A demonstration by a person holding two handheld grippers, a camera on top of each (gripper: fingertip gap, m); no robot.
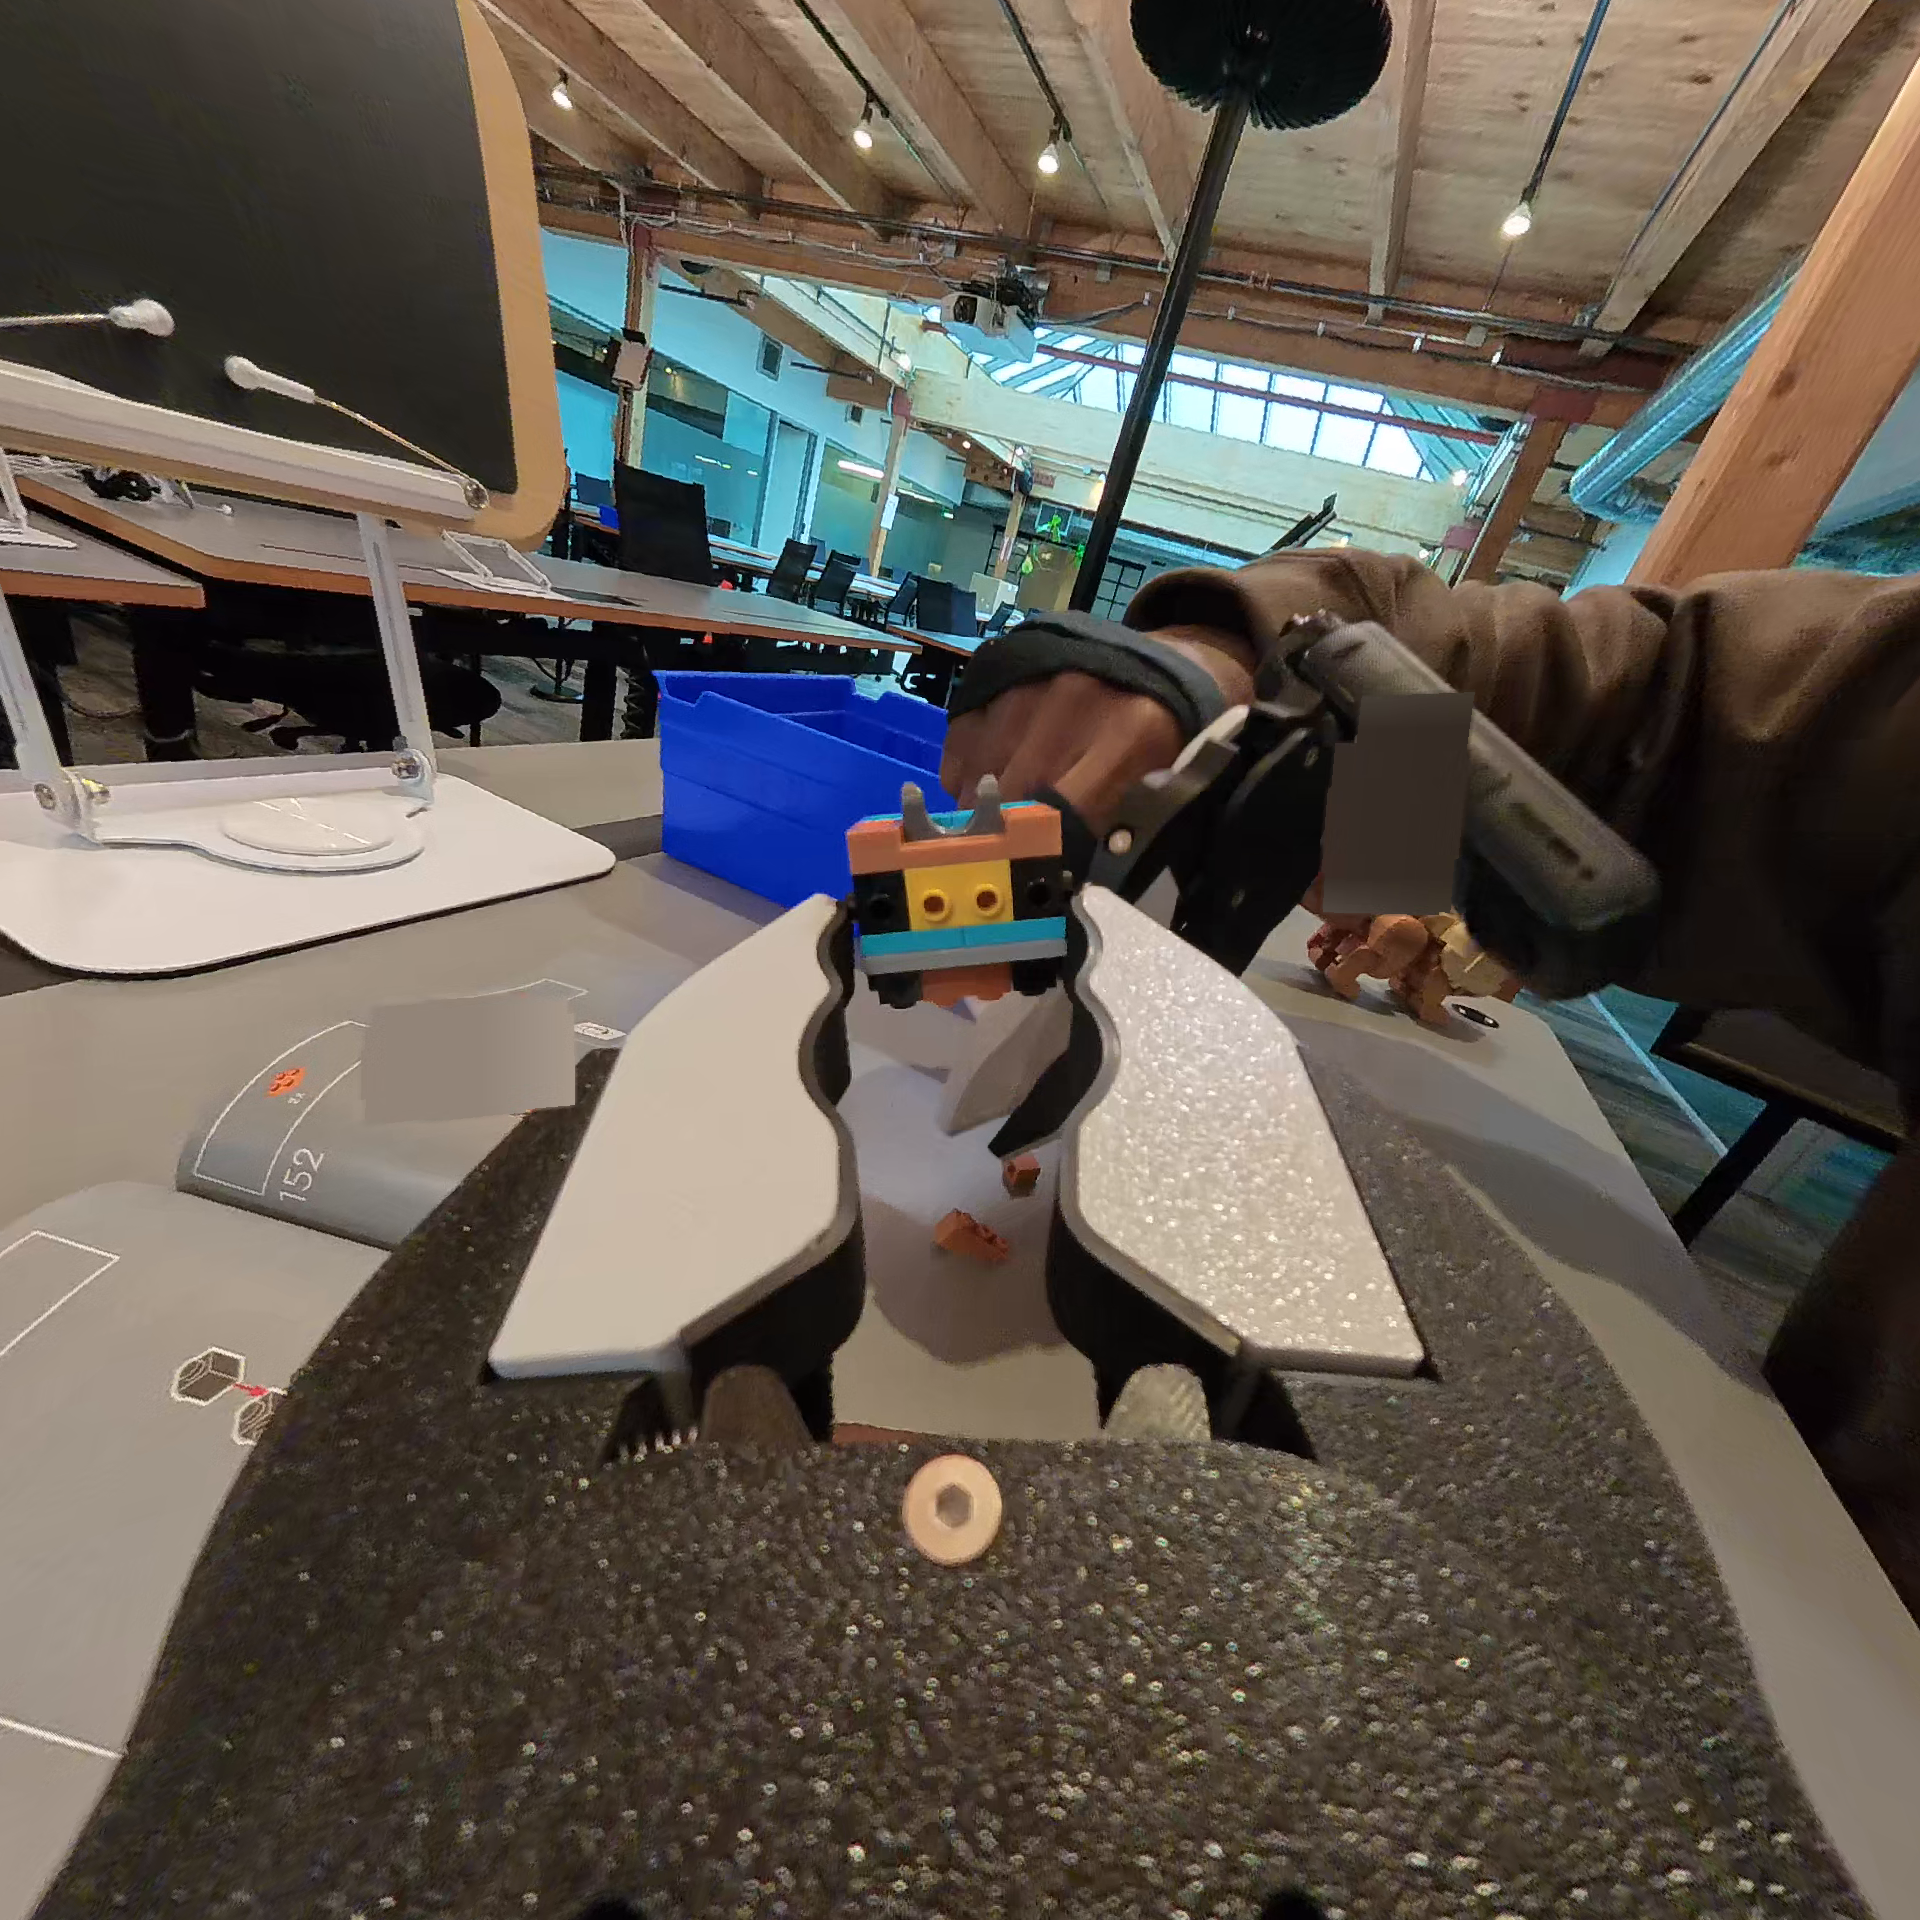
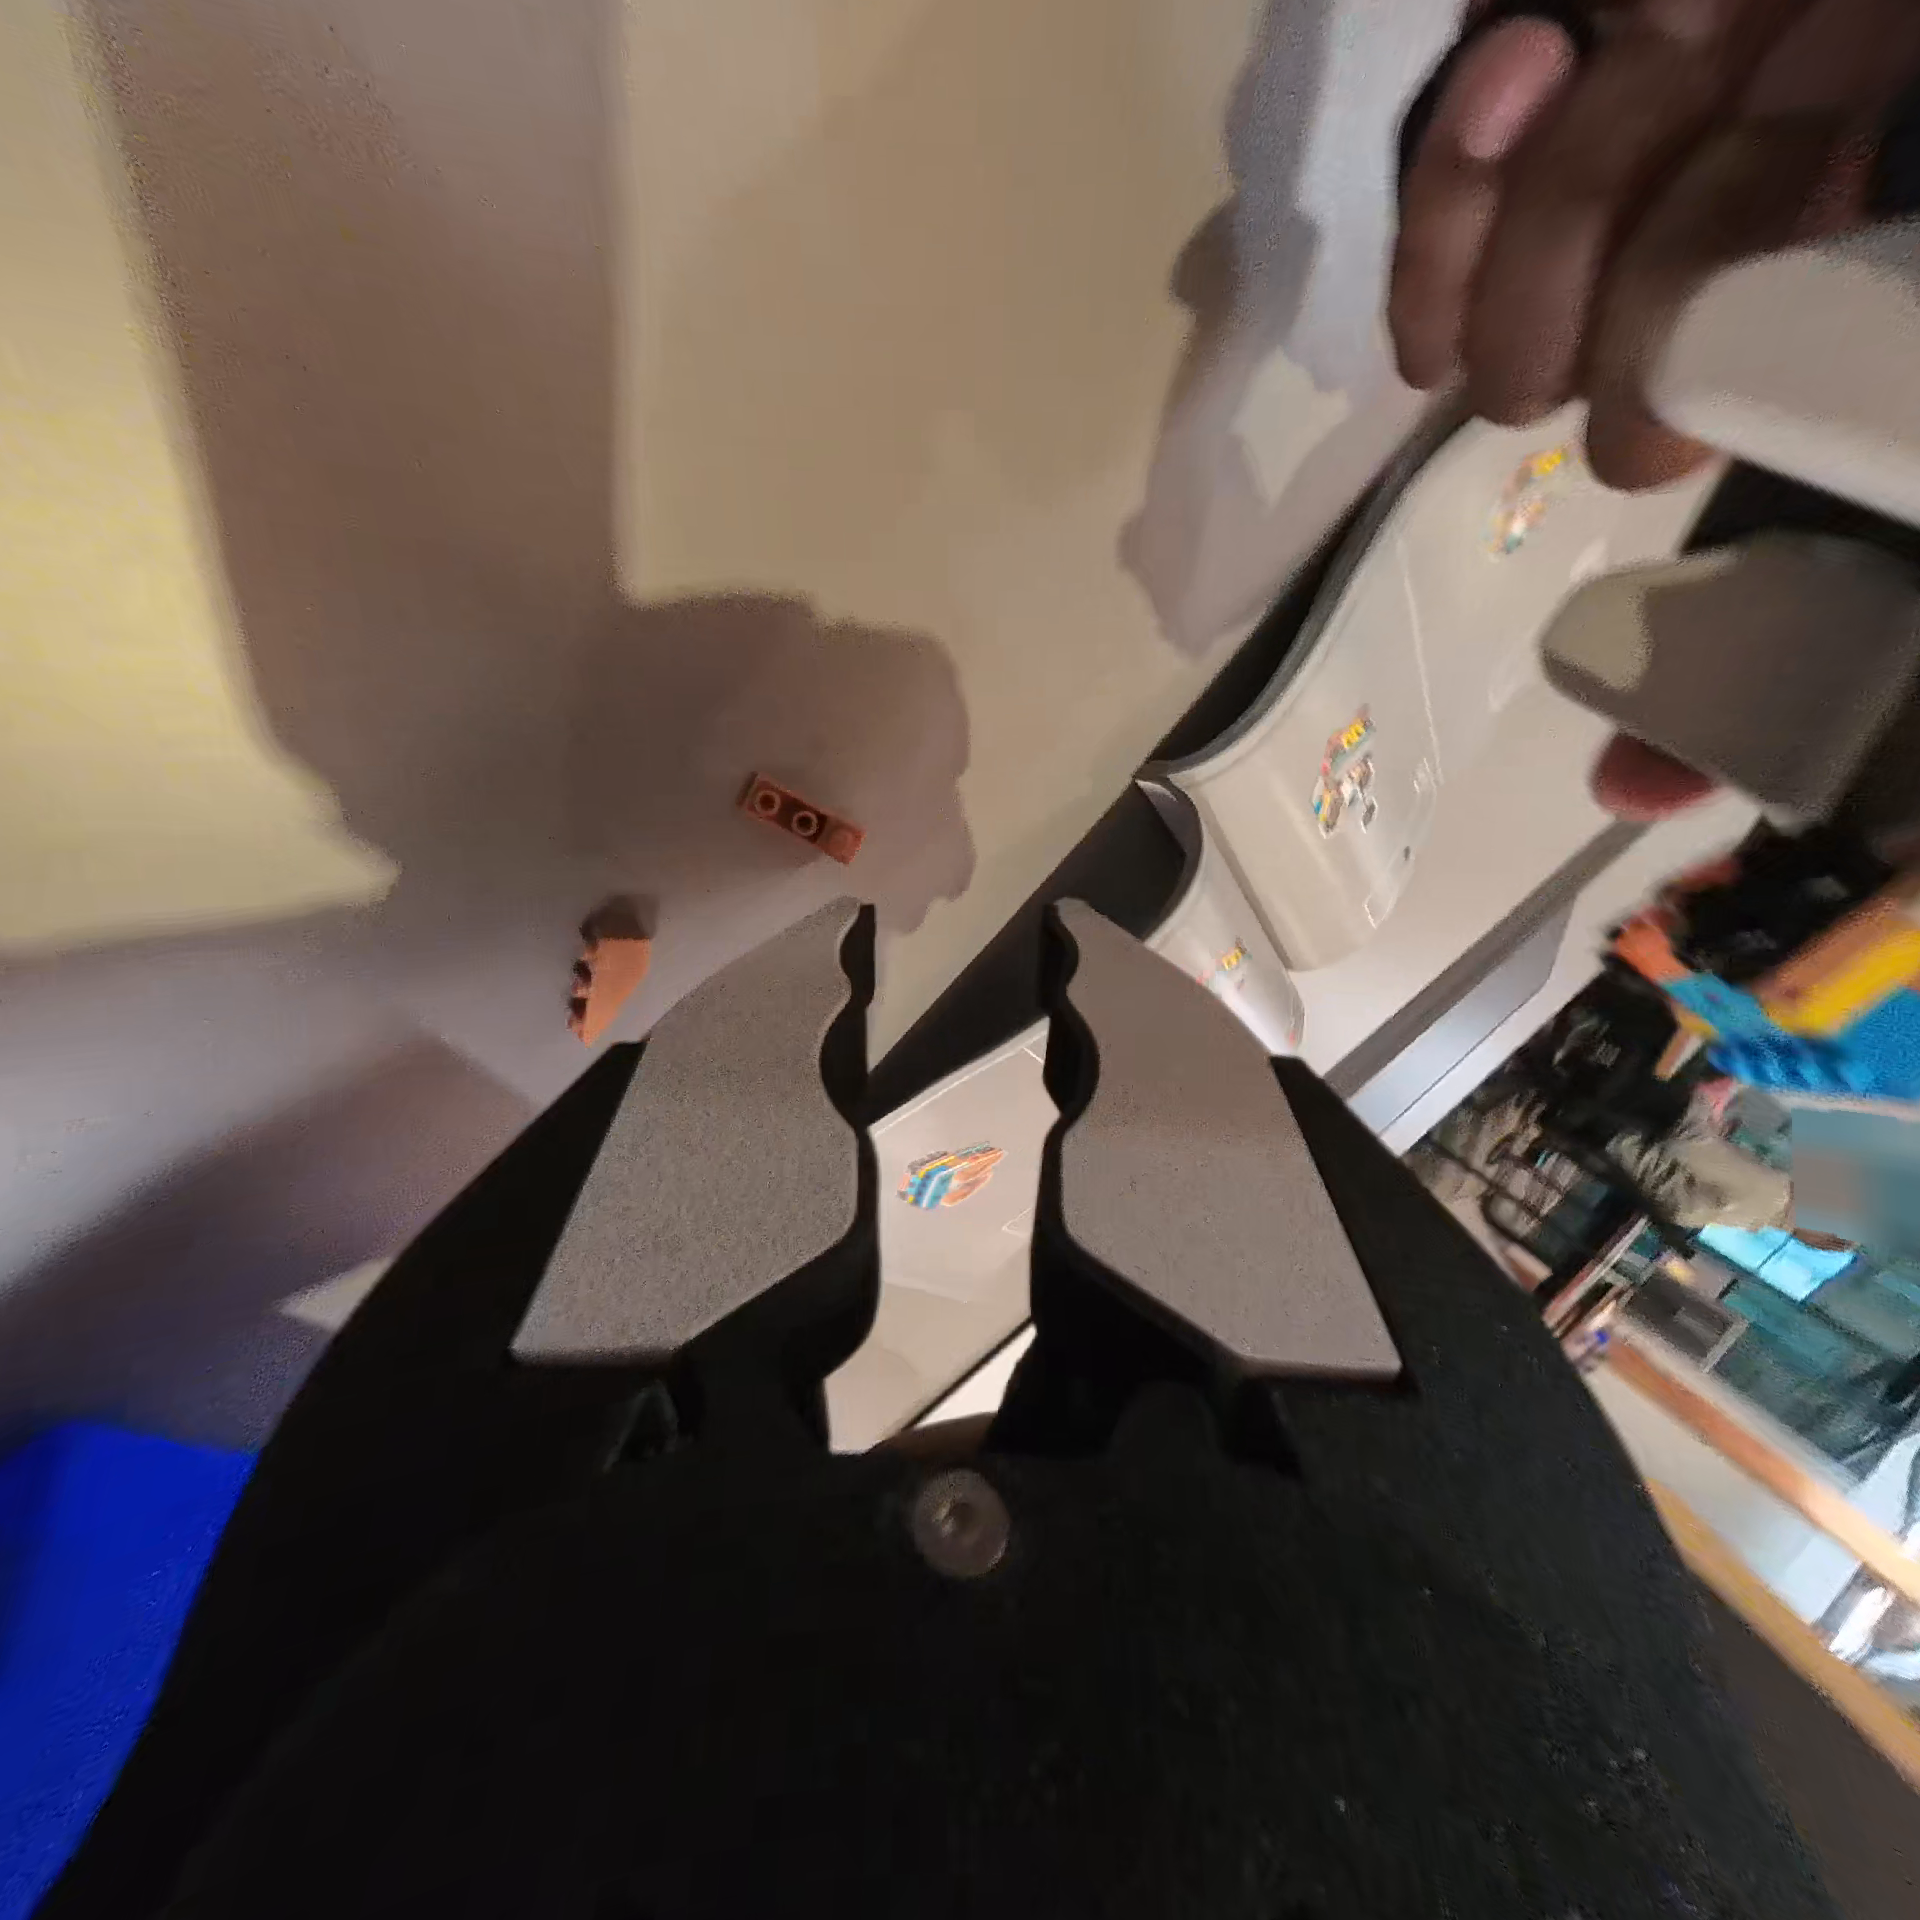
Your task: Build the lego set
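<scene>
Two loose orange-brown pieces lie on the pale desk (image 2: 436, 312) — a flat studded plate (image 2: 800, 821) and a sloped brick (image 2: 611, 964) — and they look like the next parts to go on. The main lego build (image 1: 958, 902), a blocky stack of orange, black, yellow, teal and grey with two small grey horns on top, is held off the desk, clamped at its sides between the fingers of the left gripper (image 1: 961, 935). The right gripper (image 2: 961, 920) points down at the desk with its fingers apart and nothing between them, the studded plate lying just beyond its tips and the sloped brick just to the left. In the left wrist view it shows beyond the build, held in the person's right hand (image 1: 1070, 748). A small tan and brown animal figure (image 1: 1408, 961) stands on the desk farther right and seems finished, so part of the set appears done. The instruction booklet (image 1: 312, 1153) lies open on the desk to the left, and a blue bin (image 1: 769, 790) sits behind the build. My judgement is that the work is well advanced but not complete — the held section still needs at least these two pieces, and how many more pages remain cannot be told.
</scene>
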